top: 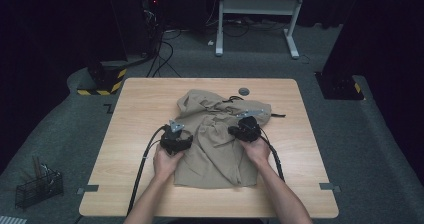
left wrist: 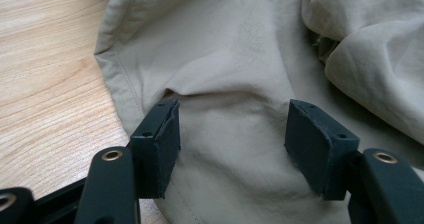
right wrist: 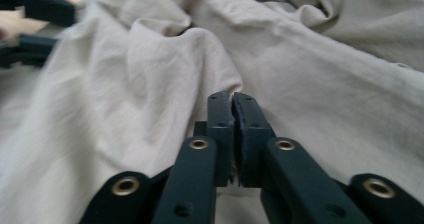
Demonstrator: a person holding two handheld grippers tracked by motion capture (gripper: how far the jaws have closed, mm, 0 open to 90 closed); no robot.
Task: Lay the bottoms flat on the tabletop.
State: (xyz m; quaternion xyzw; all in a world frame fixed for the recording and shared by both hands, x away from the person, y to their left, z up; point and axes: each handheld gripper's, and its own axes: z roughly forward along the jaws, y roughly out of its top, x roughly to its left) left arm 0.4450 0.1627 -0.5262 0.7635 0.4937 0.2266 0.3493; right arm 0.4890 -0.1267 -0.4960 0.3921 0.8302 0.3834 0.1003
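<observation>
Table (top: 130,134): light wood-grain top with rounded corners, 1 round grey grommet (top: 243,91) near the far edge, carrying 1 crumpled beige garment (top: 215,159) spread from the centre toward the near edge, its hemmed left border (left wrist: 116,79) lying flat on the wood.

Clearance entry: I see bare table (top: 130,134) left of the crumpled beige garment (top: 220,149), bare wood right and along the near edge. Obstacles: the garment's bunched folds (top: 200,104) at the far side; a grommet (top: 243,91) beyond them.
</observation>
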